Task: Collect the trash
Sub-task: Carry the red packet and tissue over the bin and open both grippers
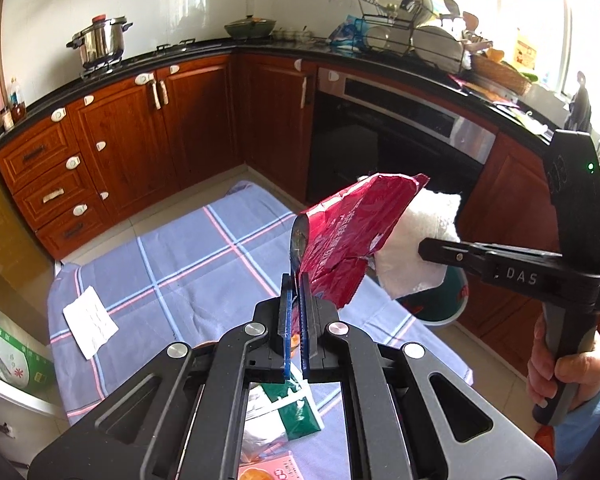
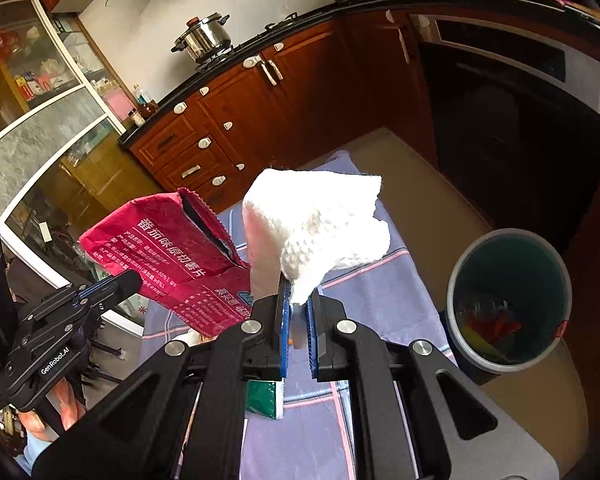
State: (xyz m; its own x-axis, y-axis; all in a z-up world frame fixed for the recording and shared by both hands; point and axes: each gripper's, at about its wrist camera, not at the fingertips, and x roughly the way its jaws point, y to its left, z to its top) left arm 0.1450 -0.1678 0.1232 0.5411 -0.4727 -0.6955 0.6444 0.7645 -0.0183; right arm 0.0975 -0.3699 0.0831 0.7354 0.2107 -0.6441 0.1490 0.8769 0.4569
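My left gripper (image 1: 296, 280) is shut on a red snack bag (image 1: 348, 232) and holds it up above the table. The bag also shows in the right wrist view (image 2: 172, 256), with the left gripper (image 2: 128, 280) at its lower edge. My right gripper (image 2: 297, 284) is shut on a crumpled white paper towel (image 2: 320, 224) and holds it in the air just right of the bag. The towel (image 1: 420, 240) and right gripper (image 1: 424, 248) show in the left wrist view. A grey trash bin (image 2: 508, 300) with some trash inside stands on the floor to the right, below the table edge.
A table with a blue checked cloth (image 1: 180, 264) lies below both grippers. On it are a white paper slip (image 1: 90, 322), a green and white packet (image 1: 288, 416) and a pink packet (image 1: 272, 470). Wooden cabinets (image 1: 140, 140) and an oven (image 1: 388, 140) stand behind.
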